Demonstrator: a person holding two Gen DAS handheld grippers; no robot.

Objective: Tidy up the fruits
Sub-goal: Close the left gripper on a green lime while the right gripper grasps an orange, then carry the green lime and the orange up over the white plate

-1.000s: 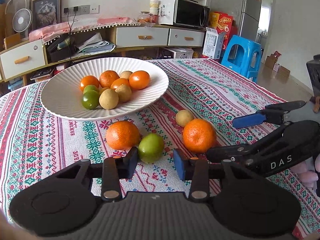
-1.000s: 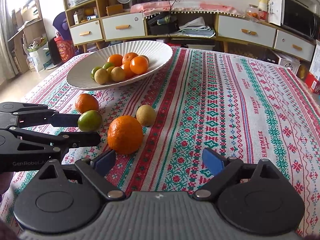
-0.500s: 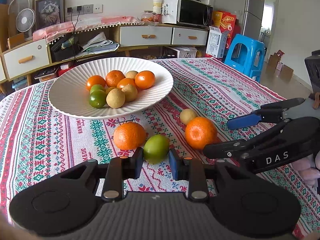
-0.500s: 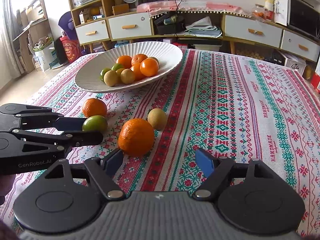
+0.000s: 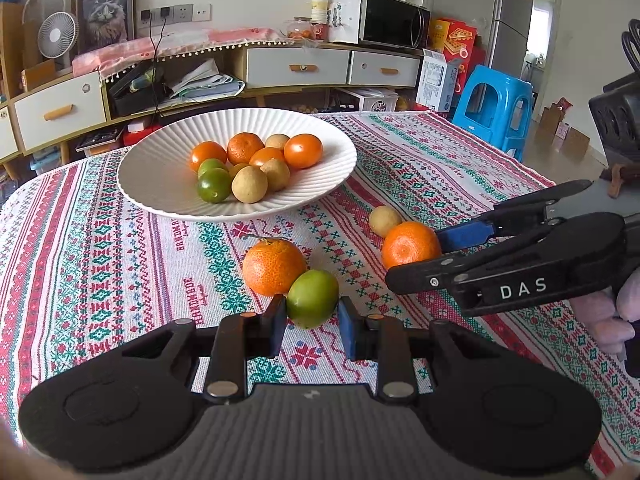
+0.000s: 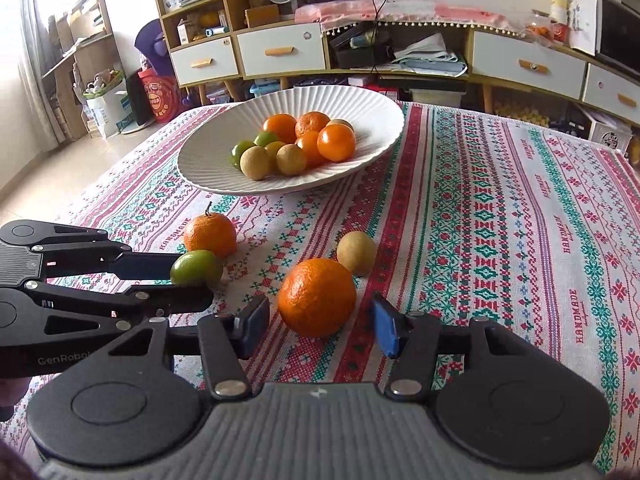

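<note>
Fruits, loose on patterned tablecloth [image 5: 120, 264]: green lime [image 5: 313, 298] clamped between pads of left gripper [image 5: 312, 326], touching stemmed orange [image 5: 274, 266] at its 11 o'clock; larger orange [image 6: 317, 297] between jaws of right gripper [image 6: 318, 326], jaws just closing, small gaps visible at both pads, not yet pressing; small tan fruit [image 6: 356, 253] just beside at 1 o'clock of larger orange. Remaining fruits, orange, green and tan, heaped in ribbed white plate [image 5: 160, 176] at 12 o'clock, well apart from loose group.
</note>
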